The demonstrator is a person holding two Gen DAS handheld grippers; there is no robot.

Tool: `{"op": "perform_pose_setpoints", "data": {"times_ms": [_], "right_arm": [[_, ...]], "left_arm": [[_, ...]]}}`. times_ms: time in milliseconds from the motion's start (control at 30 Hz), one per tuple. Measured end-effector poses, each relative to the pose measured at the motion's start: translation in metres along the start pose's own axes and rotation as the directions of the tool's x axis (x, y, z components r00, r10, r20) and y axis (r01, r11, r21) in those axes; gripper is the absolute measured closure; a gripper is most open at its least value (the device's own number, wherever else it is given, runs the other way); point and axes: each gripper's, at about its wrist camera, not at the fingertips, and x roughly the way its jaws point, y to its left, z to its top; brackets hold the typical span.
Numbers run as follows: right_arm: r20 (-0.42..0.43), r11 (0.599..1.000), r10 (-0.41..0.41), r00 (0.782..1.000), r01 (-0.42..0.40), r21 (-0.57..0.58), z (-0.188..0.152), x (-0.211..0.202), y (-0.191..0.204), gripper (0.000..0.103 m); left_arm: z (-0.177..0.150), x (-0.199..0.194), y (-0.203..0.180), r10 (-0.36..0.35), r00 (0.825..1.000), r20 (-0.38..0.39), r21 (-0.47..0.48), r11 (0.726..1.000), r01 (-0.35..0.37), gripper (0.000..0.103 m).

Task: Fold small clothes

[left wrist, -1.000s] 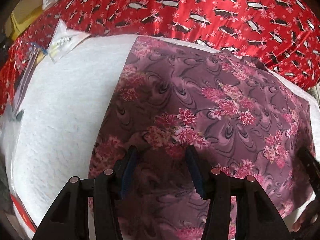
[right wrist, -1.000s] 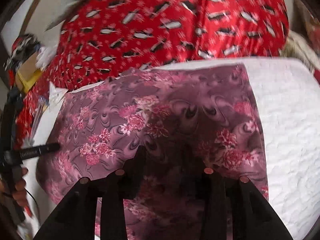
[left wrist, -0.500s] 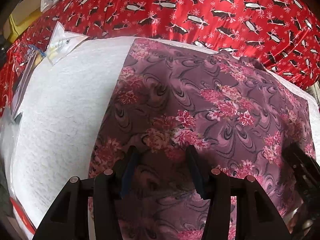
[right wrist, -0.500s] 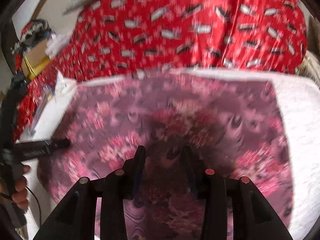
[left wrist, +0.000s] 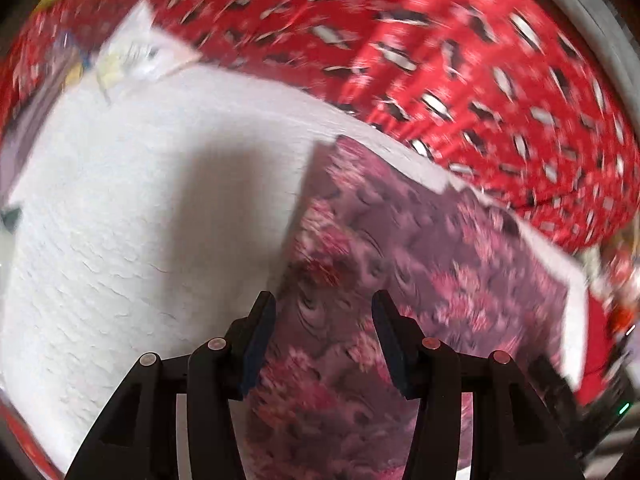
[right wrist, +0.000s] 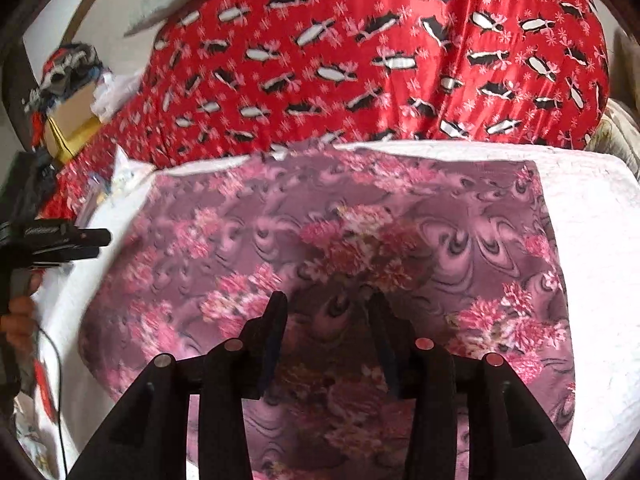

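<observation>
A mauve cloth with pink flower print (right wrist: pixel 360 248) lies flat on a white quilted pad (right wrist: pixel 592 264). In the left wrist view the cloth (left wrist: pixel 420 280) fills the right half, blurred by motion. My left gripper (left wrist: pixel 323 304) is open and empty, over the cloth's left edge; it also shows at the left of the right wrist view (right wrist: pixel 64 240). My right gripper (right wrist: pixel 325 305) is open and empty, over the near middle of the cloth.
A red satin sheet with a black-and-white print (right wrist: pixel 380 60) covers the surface behind the pad. A clear plastic packet (left wrist: pixel 136 60) lies at the pad's far left corner. A cardboard box and clutter (right wrist: pixel 68 100) sit far left.
My left gripper has swung left and turned, so the cloth's left edge now sits between its fingers. My right gripper has shifted toward the cloth's middle. Both stay open.
</observation>
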Motion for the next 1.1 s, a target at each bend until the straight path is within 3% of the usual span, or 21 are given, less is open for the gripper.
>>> {"op": "perform_pose_setpoints", "data": {"times_ms": [200,300,367,433,500,533,600,633,767,833,1100], "right_arm": [[0.017,0.997,0.056,0.998,-0.056,-0.049,0.009,0.015,0.019,0.059],[-0.066,0.997,0.047,0.997,-0.051,-0.051,0.000,0.046,0.016,0.052],[0.015,0.996,0.062,0.998,-0.060,-0.072,-0.009,0.044,0.016,0.050],[0.030,0.995,0.062,0.998,-0.060,-0.074,-0.010,0.044,0.016,0.050],[0.033,0.995,0.074,0.997,-0.071,-0.067,-0.010,0.044,0.015,0.050],[0.034,0.995,0.079,0.996,-0.076,-0.064,-0.010,0.044,0.014,0.050],[0.037,0.995,0.089,0.995,-0.087,-0.055,-0.010,0.043,0.012,0.050],[0.039,0.994,0.093,0.995,-0.091,-0.051,-0.010,0.043,0.012,0.050],[0.037,0.995,0.090,0.995,-0.089,-0.041,-0.008,0.040,0.011,0.051],[0.032,0.996,0.086,0.996,-0.085,-0.026,-0.007,0.036,0.010,0.051],[0.076,1.000,0.017,0.997,-0.018,0.012,-0.012,0.000,-0.020,0.051]], "left_arm": [[0.007,0.026,0.028,-0.040,0.997,-0.073,-0.092,0.995,0.033,0.052],[0.000,0.051,0.037,-0.093,0.982,-0.164,-0.122,0.990,0.074,0.047],[-0.003,0.051,0.035,-0.107,0.984,-0.140,-0.093,0.991,0.095,0.034],[-0.007,0.054,0.027,-0.144,0.971,-0.192,-0.042,0.990,0.138,0.026],[-0.014,0.055,0.017,-0.136,0.966,-0.220,0.005,0.990,0.140,0.033],[-0.016,0.054,0.010,-0.108,0.969,-0.223,0.046,0.992,0.121,0.059],[-0.016,0.048,0.005,-0.069,0.979,-0.192,0.068,0.994,0.083,0.073],[-0.015,0.044,0.003,-0.070,0.981,-0.183,0.063,0.995,0.083,0.088],[-0.011,0.020,-0.003,-0.116,0.983,-0.141,0.029,0.992,0.122,0.091],[-0.011,0.003,-0.015,-0.171,0.979,-0.113,0.021,0.984,0.175,0.091],[-0.035,-0.034,-0.080,-0.257,0.963,-0.082,0.078,0.962,0.263,0.092]]}}
